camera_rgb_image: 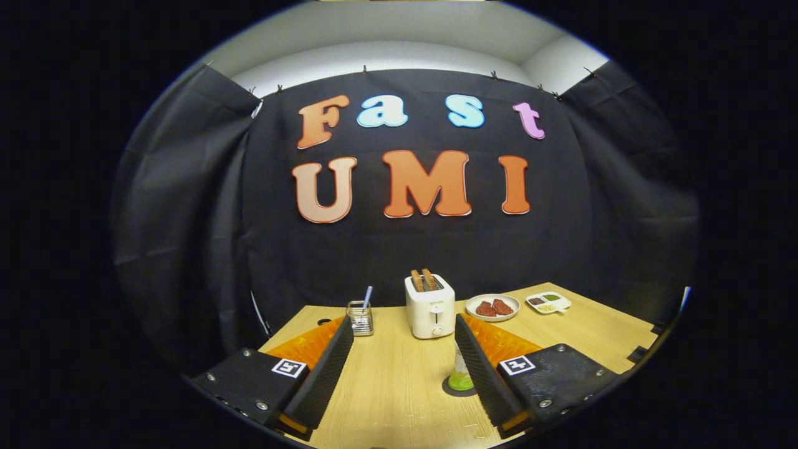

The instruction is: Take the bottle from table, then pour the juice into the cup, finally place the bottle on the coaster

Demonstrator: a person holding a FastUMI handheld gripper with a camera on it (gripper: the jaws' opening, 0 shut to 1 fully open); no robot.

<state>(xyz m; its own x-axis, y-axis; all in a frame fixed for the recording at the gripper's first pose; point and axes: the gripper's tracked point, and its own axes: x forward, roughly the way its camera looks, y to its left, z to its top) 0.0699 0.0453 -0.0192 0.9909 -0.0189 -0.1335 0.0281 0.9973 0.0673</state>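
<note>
now | your gripper (pixel 405 340) fingers spread wide, holding nothing | bottle (pixel 460 372) on the coaster (pixel 450 391), against the right finger's inner face | likely light, smooth plastic; grip mid-body | cup (pixel 360 317) beyond left finger

The right finger (pixel 483 368) covers one side of the bottle (pixel 460 375) standing at its inner edge, and all but a sliver of the dark coaster (pixel 450 391) under it. At ten o'clock from the bottle, the cup (pixel 360 318) is too small to show any contents. The small tray (pixel 548 303) at two o'clock holds bits too tiny to name.
</note>
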